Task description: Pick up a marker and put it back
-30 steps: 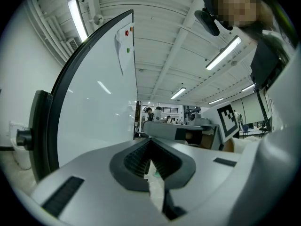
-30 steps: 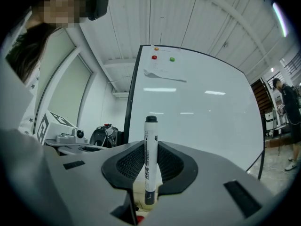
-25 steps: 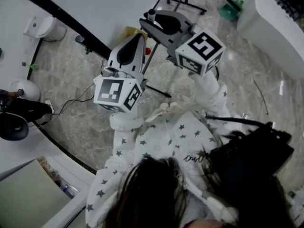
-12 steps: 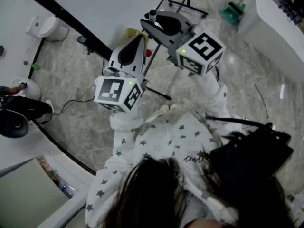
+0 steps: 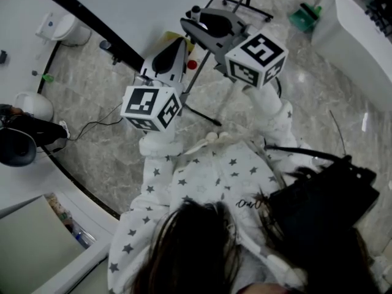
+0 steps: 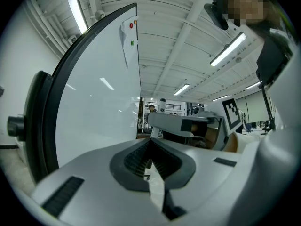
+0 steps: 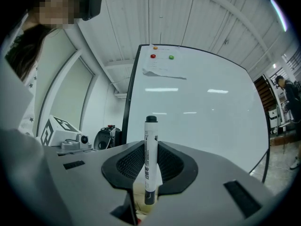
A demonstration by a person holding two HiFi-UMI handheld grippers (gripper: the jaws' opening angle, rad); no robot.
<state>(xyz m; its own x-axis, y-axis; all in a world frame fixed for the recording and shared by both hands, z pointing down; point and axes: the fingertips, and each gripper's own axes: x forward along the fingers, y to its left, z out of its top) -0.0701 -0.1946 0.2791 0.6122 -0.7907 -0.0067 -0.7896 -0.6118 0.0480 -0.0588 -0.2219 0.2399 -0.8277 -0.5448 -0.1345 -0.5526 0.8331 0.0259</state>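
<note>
A white marker with a black cap (image 7: 150,159) stands upright between the ribbed pads of my right gripper (image 7: 149,173), which is shut on its barrel. In the head view the right gripper (image 5: 199,23) is raised close to the whiteboard (image 5: 135,11), and the marker's cap (image 5: 195,11) pokes out at its tip. My left gripper (image 5: 177,51) is held lower and to the left, pointing at the board's lower edge. In the left gripper view my left gripper (image 6: 150,161) has its pads together with nothing between them. The marker (image 6: 162,103) shows beyond it.
The whiteboard (image 7: 197,107) carries a red magnet (image 7: 153,56), a green magnet (image 7: 170,57) and a paper sheet (image 7: 162,69) near its top. Its stand legs (image 5: 245,2) rest on the marble floor. A green dustpan (image 5: 304,16) and a white counter (image 5: 361,35) lie at the right.
Both grippers have drifted slightly up in the head view, closer to the board. The marker stays in the right gripper's grip.
</note>
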